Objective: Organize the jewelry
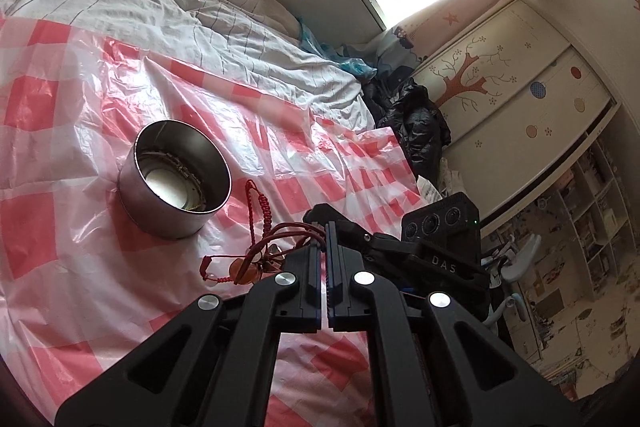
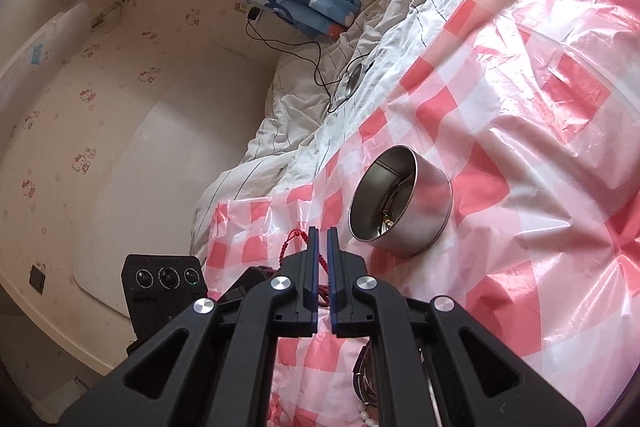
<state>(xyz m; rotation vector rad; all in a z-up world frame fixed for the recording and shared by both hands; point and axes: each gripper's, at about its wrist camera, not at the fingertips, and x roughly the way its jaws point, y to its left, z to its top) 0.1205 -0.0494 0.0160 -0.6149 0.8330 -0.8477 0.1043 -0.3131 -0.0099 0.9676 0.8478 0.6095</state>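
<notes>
On the bed, a tin (image 1: 175, 179) already holds some jewelry. The left hand-held gripper (image 1: 323, 227), fully closed, pinches a red cord (image 1: 264, 205) beside it; the right hand-held gripper (image 2: 320, 233), slightly parted, straddles the cord. More jewelry (image 2: 366, 383) waits.

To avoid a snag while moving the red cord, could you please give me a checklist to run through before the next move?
1. Left gripper shut on cord: ok.
2. Right gripper clear of cord: cannot tell; jaws slightly apart, cord between them.
3. Tin upright and open: ok.
4. Room in tin: ok; jewelry lies along its wall, middle bare.
5. Cord untangled: not ok; loops bunch around the pendant.
</notes>
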